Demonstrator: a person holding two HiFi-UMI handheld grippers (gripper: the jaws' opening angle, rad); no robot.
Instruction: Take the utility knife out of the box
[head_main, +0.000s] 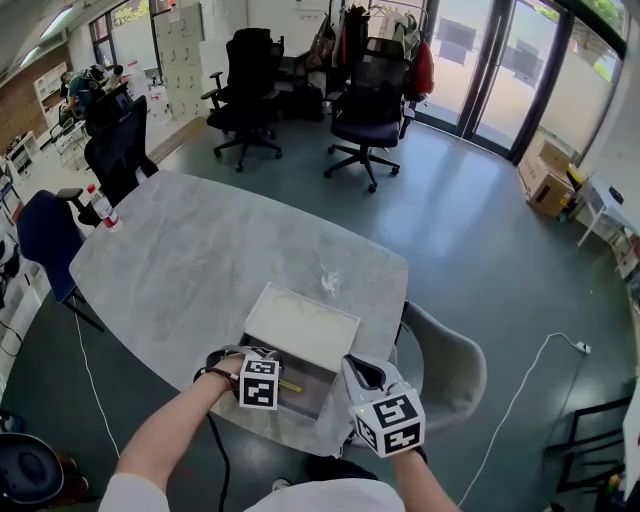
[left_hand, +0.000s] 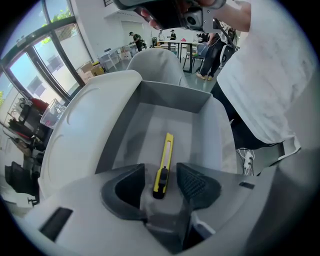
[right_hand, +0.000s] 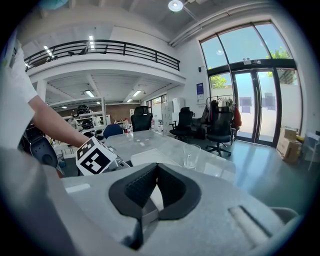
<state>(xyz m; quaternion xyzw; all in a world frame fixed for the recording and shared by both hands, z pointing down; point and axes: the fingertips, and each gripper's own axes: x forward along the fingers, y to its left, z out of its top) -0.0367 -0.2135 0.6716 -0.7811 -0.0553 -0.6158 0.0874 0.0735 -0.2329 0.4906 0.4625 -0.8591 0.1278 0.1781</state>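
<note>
The utility knife (left_hand: 168, 150) lies flat on the floor of the open box (left_hand: 175, 96), about mid-floor, with its yellow body running lengthwise toward the far wall. I see nothing else in the box. In the left gripper view the knife's dark near end sits between the jaws of my left gripper (left_hand: 160, 169). Those jaws stand apart with a gap on either side of the handle, so the pads are not pressing on it. I read this as the set-up for a pinch: the gripper points steeply down into the box and the jaws straddle the knife across its narrow width, so closing them should catch both long sides. The box walls leave a way in only from above, which I judge is why I am coming at it from the top. The lid (left_hand: 82, 135) is folded back at the left of that frame, clear of the opening.

My right gripper (right_hand: 156, 168) has its jaws closed together on nothing. In the head view it sits at lower right, just beside the box's near corner, possibly ready to steady the box; I cannot tell whether it touches it.

The box rests near the near edge of the tabletop (head_main: 200, 260). A clear glass (head_main: 330, 281) stands just beyond the lid, and a bottle (head_main: 103, 208) stands at the tabletop's far left edge.
</note>
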